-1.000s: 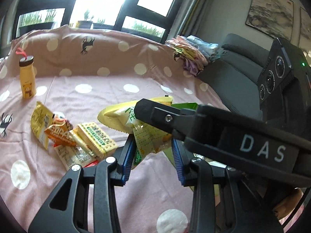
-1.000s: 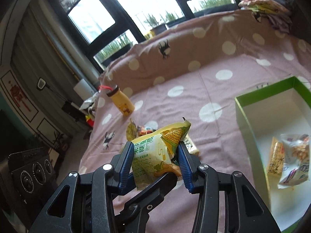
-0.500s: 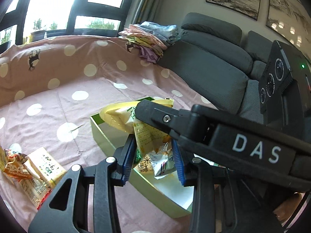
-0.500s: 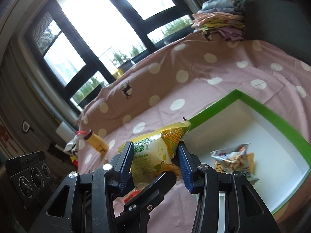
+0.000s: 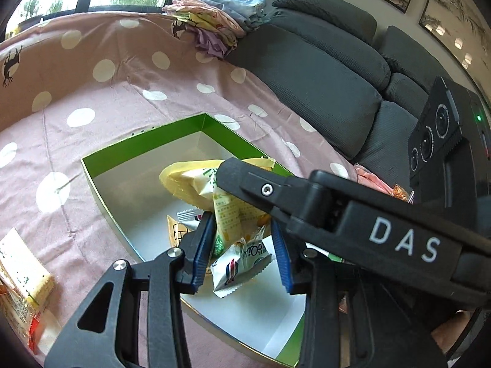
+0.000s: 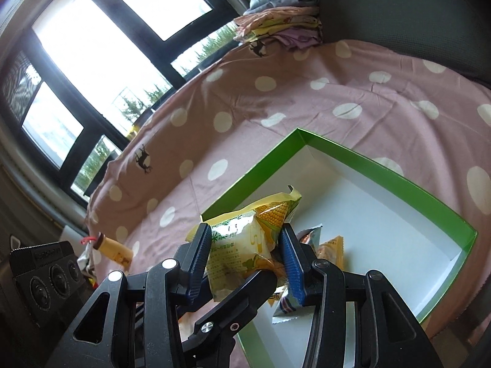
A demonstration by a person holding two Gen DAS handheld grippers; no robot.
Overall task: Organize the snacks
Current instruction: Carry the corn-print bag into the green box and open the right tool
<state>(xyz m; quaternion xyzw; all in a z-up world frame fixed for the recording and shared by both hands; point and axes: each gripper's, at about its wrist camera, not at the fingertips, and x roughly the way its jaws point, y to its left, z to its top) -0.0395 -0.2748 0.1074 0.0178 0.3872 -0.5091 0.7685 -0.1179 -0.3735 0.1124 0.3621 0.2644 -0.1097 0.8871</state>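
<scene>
**Corn snack bag carried over the green box**

Since a second ago both my hand-held grippers have swung away from the loose snack pile and the yellow bottle, and the open box that lay off to the side now sits right under the bag I carry.

On the far left of the left wrist view, a pale cracker packet (image 5: pixel 23 271) lies on the pink dotted cloth (image 5: pixel 101 98), well apart from the box. Next comes the green box (image 5: pixel 144 141), its white floor showing, with two small snack packets inside: an orange one (image 5: pixel 175 233) and a white one (image 5: pixel 241 260), touching each other.

My left hand-held gripper (image 5: pixel 242 250) has its blue pads closed narrowly on the lower end of the yellow corn snack bag (image 5: pixel 196 184), which hangs above those packets, over the box interior. My right hand-held gripper (image 6: pixel 245 256) clamps the same bag (image 6: pixel 242 245) across its middle, pads pressing both sides; one black finger of each tool crosses the other's view.

In the right wrist view the yellow bottle (image 6: pixel 112 248) lies far left on the cloth, and the box rim (image 6: pixel 377 165) spreads to the right. Folded clothes (image 5: pixel 214 27) sit beyond, beside the dark grey sofa (image 5: pixel 331 73) at the right.
</scene>
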